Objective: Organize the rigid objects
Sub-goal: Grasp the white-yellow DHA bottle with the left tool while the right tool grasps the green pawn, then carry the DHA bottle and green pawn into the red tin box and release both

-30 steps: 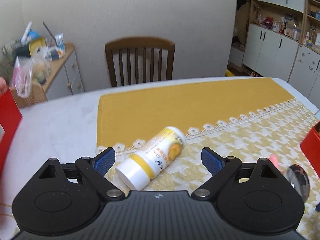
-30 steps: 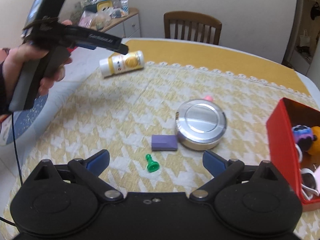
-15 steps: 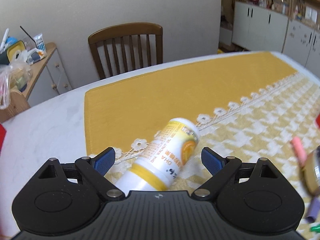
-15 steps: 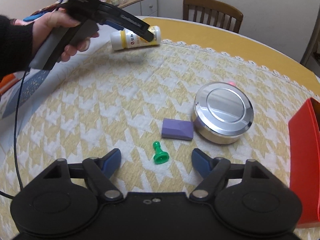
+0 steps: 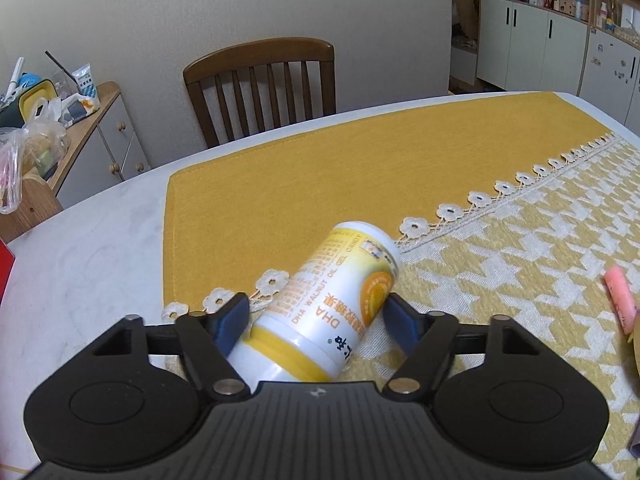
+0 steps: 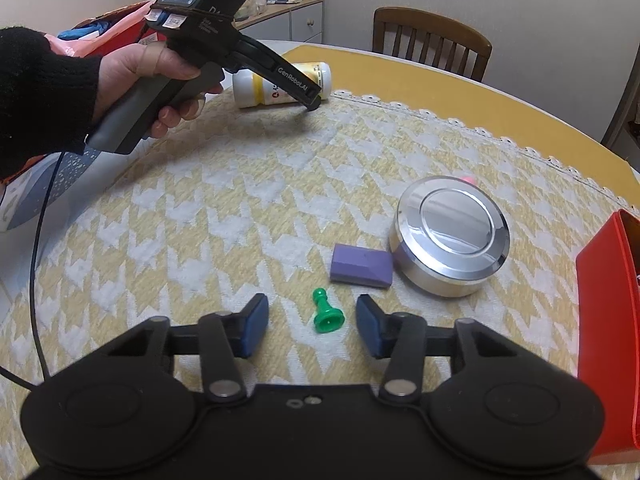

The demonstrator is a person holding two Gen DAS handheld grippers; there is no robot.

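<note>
Both grippers had just been closing, left gripper pinching the supplement bottle, right gripper half-shut, not yet touching the green pawn, which needed centring.

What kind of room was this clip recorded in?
Most likely a home dining area: a round table under a yellow cloth, a wooden chair against the wall, and white cupboards with cluttered shelves behind.

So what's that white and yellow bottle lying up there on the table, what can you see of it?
The bottle is a white plastic-looking cylinder with a white cap, a yellow band and an orange-printed label reading DHA Walnut Oil Gel Candy. It lies on its side on the patterned cloth by the lace edging, cap towards the camera. The left gripper straddles it; its jaws have just been closing, with the blue pads at or almost at its sides.
</note>
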